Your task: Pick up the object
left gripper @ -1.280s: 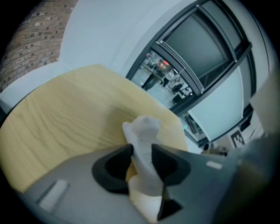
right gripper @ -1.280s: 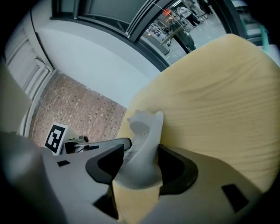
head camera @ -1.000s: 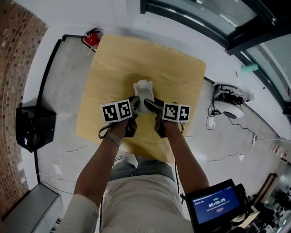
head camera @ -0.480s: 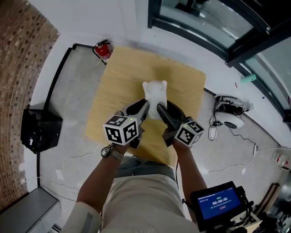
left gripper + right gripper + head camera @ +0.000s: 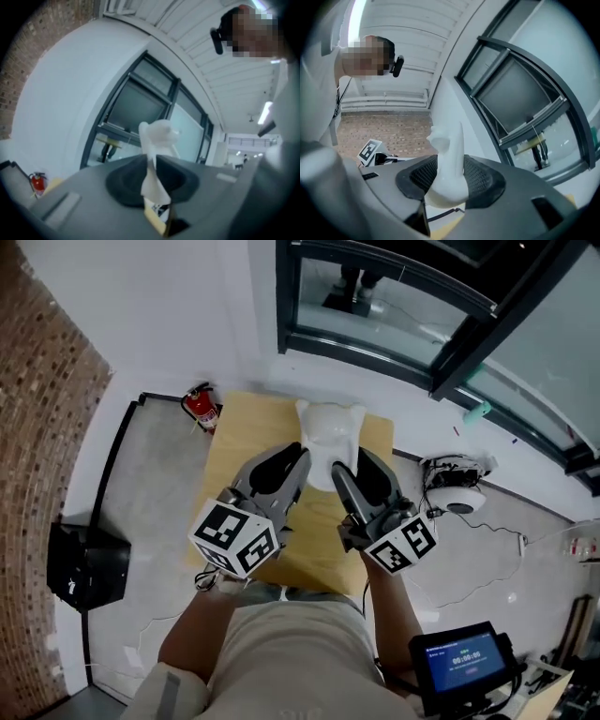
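The white figure-shaped object hangs in the air above the wooden table, held from both sides. My left gripper pinches its left side; in the left gripper view a thin white part is squeezed between the dark pads. My right gripper grips the right side, its jaws still closing on a thicker white part that sits between its ribbed pads. The object's lower end is hidden behind the jaws in the head view.
A red fire extinguisher stands by the table's far left corner. A black box sits on the floor at left, a white round device with cables at right. A screen is at lower right. Glass windows run along the back.
Both grippers have risen from the tabletop toward the camera with the white object between them. The object has left the table, and both pairs of jaws have closed in on it.
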`<action>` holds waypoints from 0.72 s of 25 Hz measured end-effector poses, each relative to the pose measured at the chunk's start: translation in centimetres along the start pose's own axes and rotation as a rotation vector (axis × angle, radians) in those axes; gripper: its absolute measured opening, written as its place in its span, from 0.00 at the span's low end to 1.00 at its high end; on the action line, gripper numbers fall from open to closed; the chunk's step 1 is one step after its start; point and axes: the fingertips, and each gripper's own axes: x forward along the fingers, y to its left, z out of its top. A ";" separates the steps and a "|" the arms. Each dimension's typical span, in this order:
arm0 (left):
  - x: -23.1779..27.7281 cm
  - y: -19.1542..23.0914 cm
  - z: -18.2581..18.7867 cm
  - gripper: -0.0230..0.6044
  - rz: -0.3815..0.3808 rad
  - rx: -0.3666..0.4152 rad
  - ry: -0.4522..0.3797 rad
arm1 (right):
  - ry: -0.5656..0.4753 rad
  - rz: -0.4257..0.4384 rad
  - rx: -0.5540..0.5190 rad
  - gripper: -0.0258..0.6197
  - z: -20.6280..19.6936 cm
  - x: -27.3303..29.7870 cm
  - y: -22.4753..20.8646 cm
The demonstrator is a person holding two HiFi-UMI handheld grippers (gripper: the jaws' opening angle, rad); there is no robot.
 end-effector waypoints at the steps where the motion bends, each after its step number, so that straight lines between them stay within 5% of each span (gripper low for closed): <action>1: -0.2 -0.2 1.0 0.13 -0.020 0.011 -0.012 | -0.020 -0.007 -0.025 0.32 0.9 0.2 0.7; 10: -0.9 -1.1 4.8 0.13 -0.143 0.051 -0.050 | -0.101 -0.045 -0.112 0.32 4.0 1.3 2.5; 18: -0.9 -1.3 5.9 0.12 -0.149 0.073 -0.063 | -0.112 -0.037 -0.111 0.32 4.6 1.7 2.6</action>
